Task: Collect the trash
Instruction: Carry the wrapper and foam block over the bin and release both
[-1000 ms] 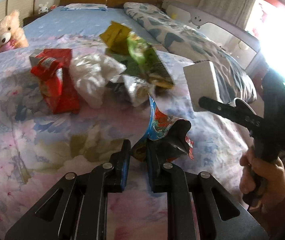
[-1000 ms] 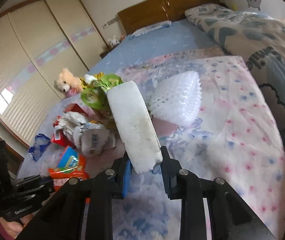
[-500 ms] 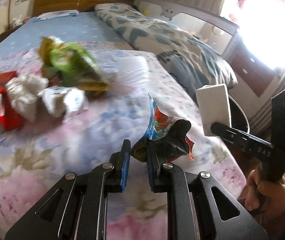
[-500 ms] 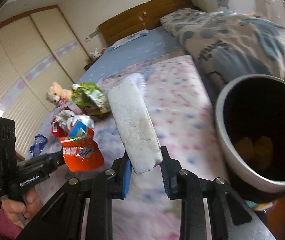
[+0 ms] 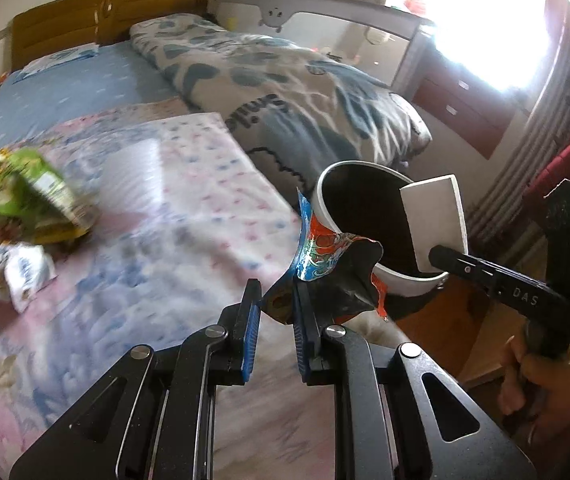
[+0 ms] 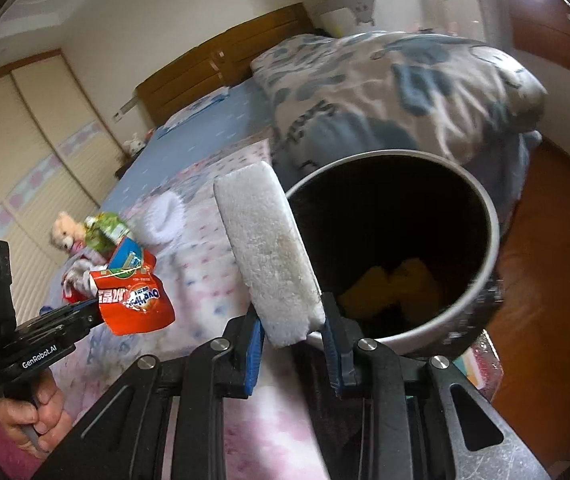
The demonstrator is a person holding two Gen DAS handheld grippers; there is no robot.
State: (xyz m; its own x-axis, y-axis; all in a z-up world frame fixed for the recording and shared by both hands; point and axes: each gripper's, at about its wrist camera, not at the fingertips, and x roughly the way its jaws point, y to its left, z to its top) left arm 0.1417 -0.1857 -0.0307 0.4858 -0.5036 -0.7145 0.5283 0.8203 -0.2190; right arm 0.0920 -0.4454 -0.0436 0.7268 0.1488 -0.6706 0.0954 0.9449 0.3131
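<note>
Both grippers loaded beside the bin.
White foam block (image 6: 271, 256) clamped upright in right gripper (image 6: 293, 338), at 9 o'clock of the bin (image 6: 493, 240) mouth. Left gripper (image 5: 275, 320) jaws narrow, pinching a red snack wrapper (image 5: 325, 256); remaining wrappers (image 5: 29, 196) on the bed (image 5: 173, 208), 9 o'clock.

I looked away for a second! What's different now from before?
Both tongs swung away from the trash pile on the bed toward the bin, which has come into view. Unchanged: the left tongs grip the snack wrapper, the right tongs the white foam block.
</note>
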